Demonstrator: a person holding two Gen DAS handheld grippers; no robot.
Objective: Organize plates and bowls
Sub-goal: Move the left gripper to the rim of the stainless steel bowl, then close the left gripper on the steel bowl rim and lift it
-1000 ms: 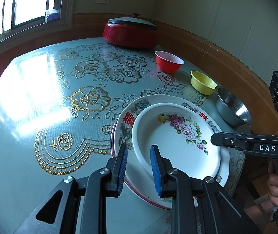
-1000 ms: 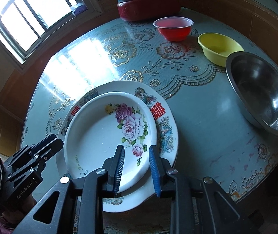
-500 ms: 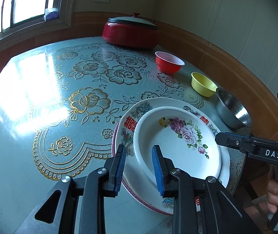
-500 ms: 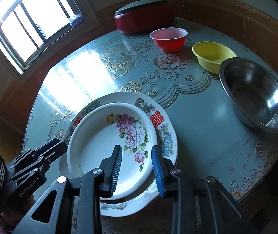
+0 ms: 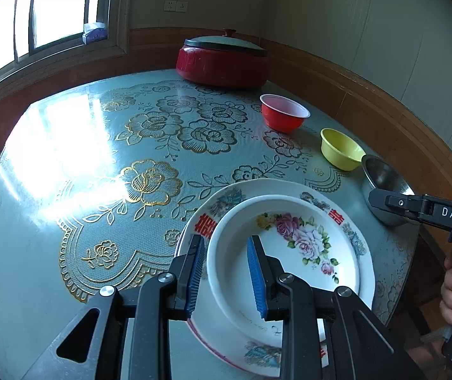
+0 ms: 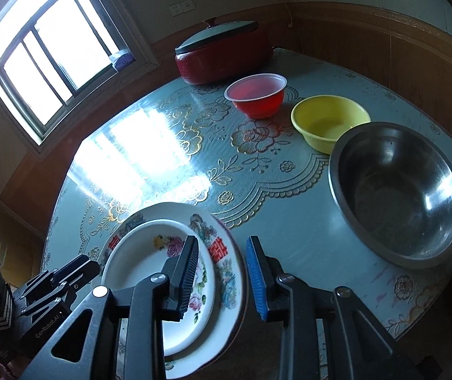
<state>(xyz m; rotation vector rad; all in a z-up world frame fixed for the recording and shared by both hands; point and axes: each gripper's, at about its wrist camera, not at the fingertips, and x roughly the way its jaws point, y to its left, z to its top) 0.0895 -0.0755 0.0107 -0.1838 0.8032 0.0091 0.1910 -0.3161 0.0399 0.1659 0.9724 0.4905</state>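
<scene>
Glossy blue oilcloth with embossed gold flowers covers the round bench [image 5: 67,190]. At lower centre of the left view, a deep white bowl with painted roses [image 5: 286,253] sits inside a wide plate [image 5: 222,199] bearing red Chinese characters. The left gripper [image 5: 226,272] is released, its ribbed blue fingers [image 5: 255,280] straddling the bowl's rim. The right gripper [image 6: 222,277], marked "DAS", is also released, above the plate's edge. A steel bowl [image 6: 397,193] shines at right.
</scene>
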